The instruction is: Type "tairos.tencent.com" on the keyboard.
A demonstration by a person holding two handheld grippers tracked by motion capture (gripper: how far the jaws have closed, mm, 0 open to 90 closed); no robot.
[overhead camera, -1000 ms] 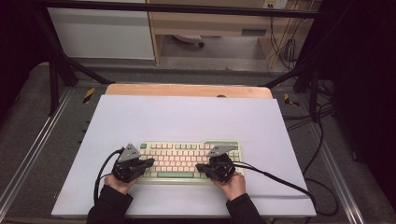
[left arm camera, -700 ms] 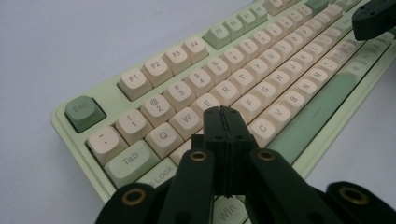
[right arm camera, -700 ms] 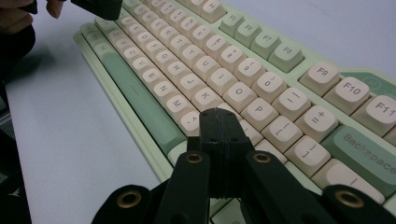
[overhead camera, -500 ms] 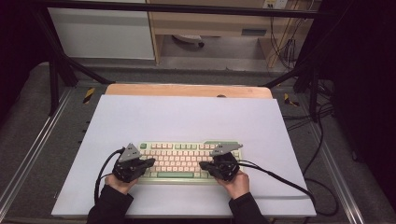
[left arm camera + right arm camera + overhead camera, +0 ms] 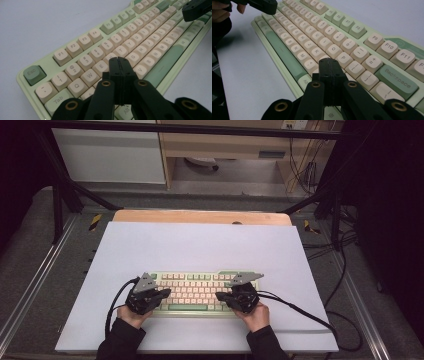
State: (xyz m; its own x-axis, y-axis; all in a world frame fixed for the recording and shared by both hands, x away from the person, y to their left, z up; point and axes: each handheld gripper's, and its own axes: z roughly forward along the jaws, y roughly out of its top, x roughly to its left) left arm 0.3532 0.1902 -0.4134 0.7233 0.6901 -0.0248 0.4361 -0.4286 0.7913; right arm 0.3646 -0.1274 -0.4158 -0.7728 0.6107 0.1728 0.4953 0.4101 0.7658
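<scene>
1. The keyboard lies flat on the pale sheet that covers the desk, near my edge of it, with its long side running left to right in the high view.
2. Its case is light green, most keycaps are cream, and the Esc, space bar and Backspace keys are a darker green.
3. My left gripper has its two black jaws pressed together with nothing between them.
4. In the left gripper view its tip sits low over the letter keys, just by E, R and the keys below them; I cannot tell whether it touches a keycap.
5. My right gripper is likewise closed, jaw against jaw, and it holds nothing.
6. In the right gripper view its tip is over the right part of the letter block, just below the P key and beside the bracket keys, with Backspace off to its right.
7. In the high view my left hand is at the keyboard's left end and my right hand at its right end, well apart.
8. Each gripper carries a grey three-cornered plate, and a black cable trails from the right one across the sheet.
</scene>
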